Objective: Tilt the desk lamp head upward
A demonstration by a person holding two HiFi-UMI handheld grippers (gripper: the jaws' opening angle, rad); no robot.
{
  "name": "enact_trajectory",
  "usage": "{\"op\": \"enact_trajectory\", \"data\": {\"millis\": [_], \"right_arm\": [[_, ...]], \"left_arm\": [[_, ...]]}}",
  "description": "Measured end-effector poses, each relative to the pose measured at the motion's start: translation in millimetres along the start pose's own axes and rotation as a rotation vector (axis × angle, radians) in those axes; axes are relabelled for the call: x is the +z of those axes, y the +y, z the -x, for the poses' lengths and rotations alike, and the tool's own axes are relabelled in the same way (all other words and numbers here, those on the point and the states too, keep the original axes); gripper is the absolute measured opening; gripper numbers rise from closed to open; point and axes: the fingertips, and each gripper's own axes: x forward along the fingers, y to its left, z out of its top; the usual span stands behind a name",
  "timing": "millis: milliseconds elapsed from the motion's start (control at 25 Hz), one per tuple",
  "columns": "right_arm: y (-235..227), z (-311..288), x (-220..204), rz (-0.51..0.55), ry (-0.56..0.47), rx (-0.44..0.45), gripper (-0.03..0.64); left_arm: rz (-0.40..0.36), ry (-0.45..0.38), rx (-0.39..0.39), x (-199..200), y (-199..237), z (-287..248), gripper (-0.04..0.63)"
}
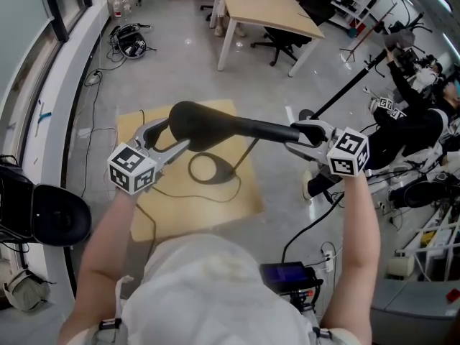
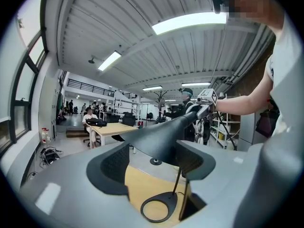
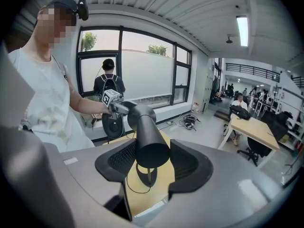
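Where the lamp stands: its ring base (image 1: 208,169) sits on a wooden board (image 1: 180,218) in the middle of the frame. A thin stem (image 1: 249,152) rises to the long black lamp head (image 1: 215,124), which lies about level above the board.
Left gripper (image 1: 167,141): my jaws are closed onto the wide end of the lamp head, a pad against each side.
Right gripper (image 1: 305,136): my jaws stand partly apart, clamped on the narrow round end.
Edges: the ring base is well inside the board's edges, and the cable (image 1: 172,192) lies loose on the board.
Room: bare grey floor surrounds the board. The window wall (image 1: 43,121) runs down the left. A desk (image 1: 269,9) and chair (image 1: 284,42) stand well apart at the top. A person (image 1: 417,128) with gear fills the right edge.
Left gripper view only: ceiling light strips (image 2: 190,22) at the upper middle, and the far desk seen level rather than from above.
Right gripper view only: someone with a backpack (image 3: 108,82) at the window, upper left, seen from behind.
Markings: each marker cube (image 1: 133,167) carries black-and-white square patterns; other print is too small to read.
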Motion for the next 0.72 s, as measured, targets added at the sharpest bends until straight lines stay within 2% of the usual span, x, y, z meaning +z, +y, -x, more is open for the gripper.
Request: {"op": "enact_trajectory", "data": {"millis": [720], "right_arm": [[1,-6,-8,-0.048,-0.051,0.027,0.236]], "left_arm": [[-0.079,-0.013,0.034,29,1,7,0.305]]}}
